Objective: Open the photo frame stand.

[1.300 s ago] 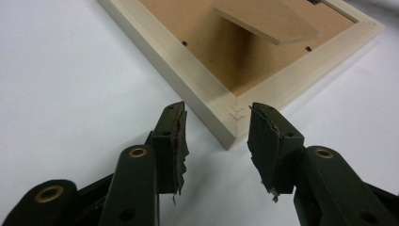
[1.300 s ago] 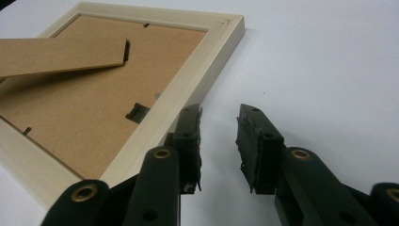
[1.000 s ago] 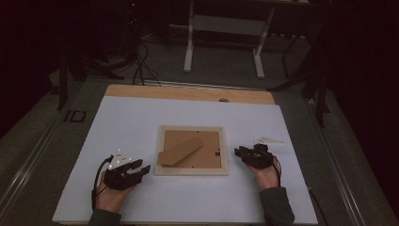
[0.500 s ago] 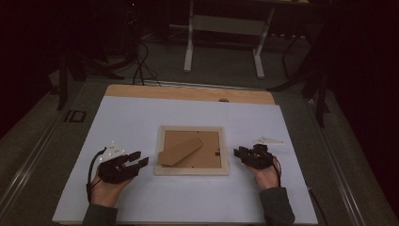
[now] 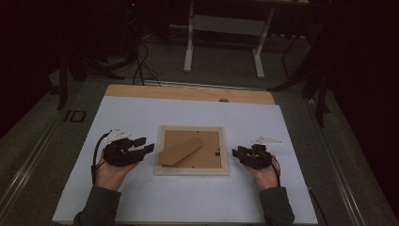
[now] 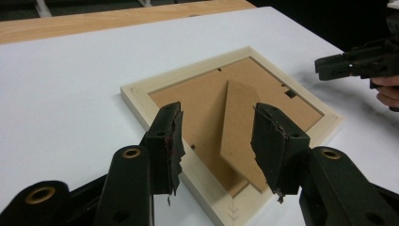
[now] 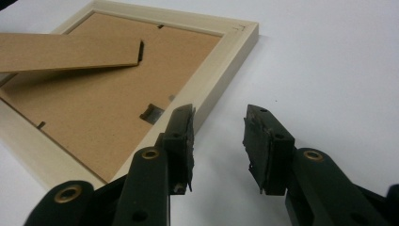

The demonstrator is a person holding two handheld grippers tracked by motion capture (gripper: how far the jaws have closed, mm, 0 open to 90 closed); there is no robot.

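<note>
A pale wooden picture frame (image 5: 192,173) lies face down mid-table, its brown backing and folded stand leg (image 5: 179,149) facing up. My left gripper (image 5: 144,145) hovers just left of it, open, nothing between its fingers; in the left gripper view the left gripper (image 6: 216,141) looks over the frame's near corner (image 6: 207,94). My right gripper (image 5: 236,153) sits just right of the frame, open and empty, and the right gripper (image 7: 219,136) points past the frame's edge (image 7: 216,70). The jaws of both grippers have just been opening. The right gripper (image 6: 348,63) also shows beyond the frame.
A white sheet (image 5: 188,202) covers the table, with a bare wooden strip (image 5: 188,93) along the far edge. Beyond the table stand a desk's white legs (image 5: 189,42) and cables (image 5: 141,61) on the dark floor.
My left gripper has risen and shifted away from the near edge and closer to the frame. The right hand has stayed put, its jaws a little wider.
</note>
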